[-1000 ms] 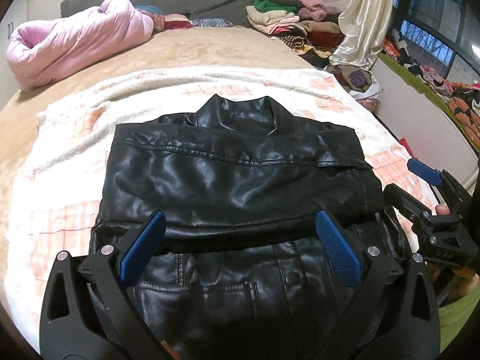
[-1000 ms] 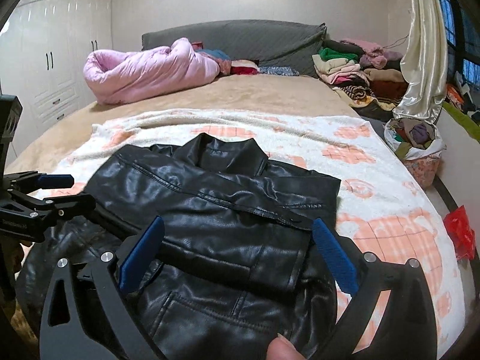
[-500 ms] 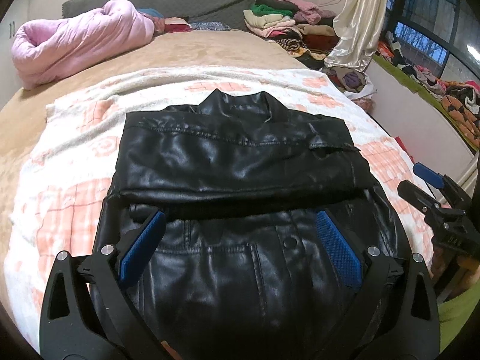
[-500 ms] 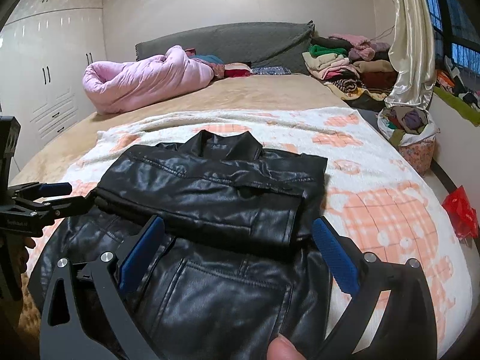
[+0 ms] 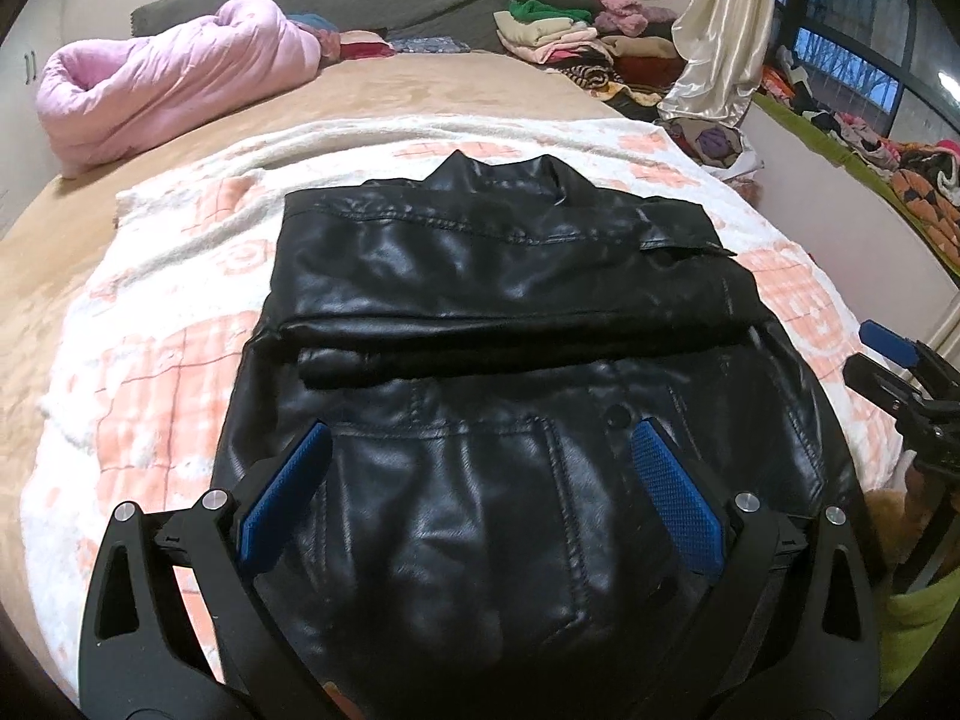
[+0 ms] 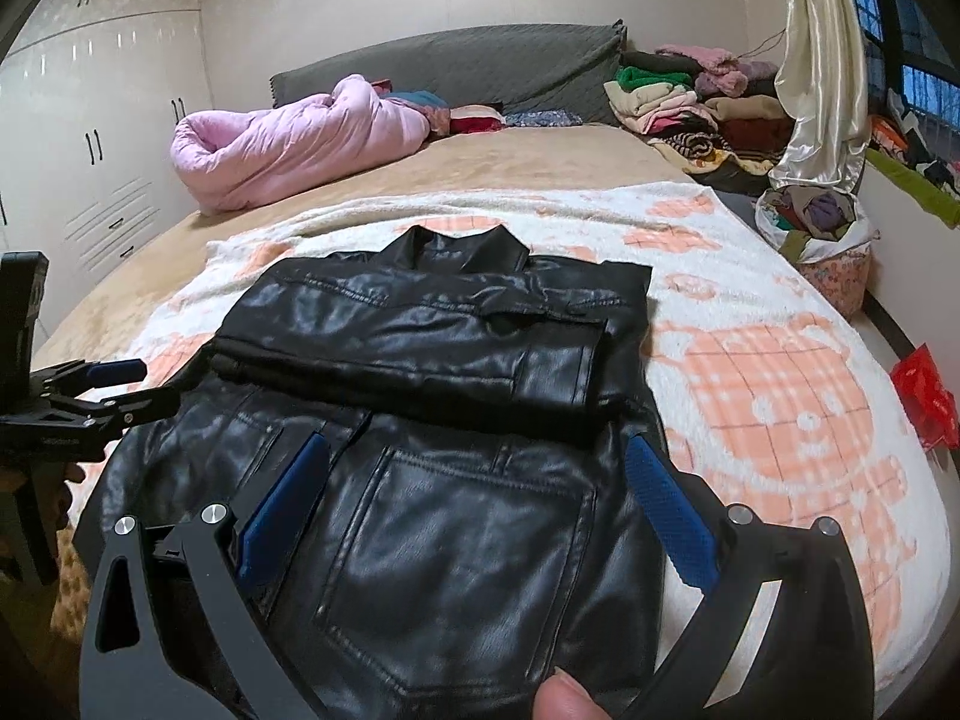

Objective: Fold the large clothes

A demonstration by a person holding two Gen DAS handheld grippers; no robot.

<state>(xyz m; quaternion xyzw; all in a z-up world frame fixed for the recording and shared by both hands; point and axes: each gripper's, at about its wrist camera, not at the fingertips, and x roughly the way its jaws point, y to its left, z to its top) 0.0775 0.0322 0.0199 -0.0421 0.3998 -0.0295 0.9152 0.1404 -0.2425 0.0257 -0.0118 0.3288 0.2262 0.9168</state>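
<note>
Black leather jacket (image 5: 498,312) lies front-up on a white-and-peach blanket (image 5: 150,372) spread across a bed (image 5: 420,84), its collar pointing toward the grey headboard (image 6: 480,60). Both sleeves are laid crosswise over the chest in a band, one on top of the other, leaving the lower front with its stitched pockets and snap buttons uncovered. The hem end sits nearest both cameras.

Left claw (image 5: 474,498) hovers above the jacket's lower front, its blue-padded fingers (image 5: 678,504) spread wide apart and holding nothing. Right claw (image 6: 474,504) is likewise over the hem area on the jacket's other side, fingers wide apart and empty, a fingertip of the person's hand (image 6: 564,696) showing at the bottom edge of that view. Each claw also appears at the edge of the other's view, beside the jacket's flank.

Pink quilt (image 6: 288,138) is bundled near the headboard, well apart from the jacket. Stack of folded clothes (image 6: 678,102) stands at the bed's far corner, beside a pale satin curtain (image 6: 822,72). White wardrobe (image 6: 102,120) lines the wall on the other side. A bag stuffed with clothing (image 6: 822,234) and a red bag (image 6: 924,390) sit on the floor beside the bed.
</note>
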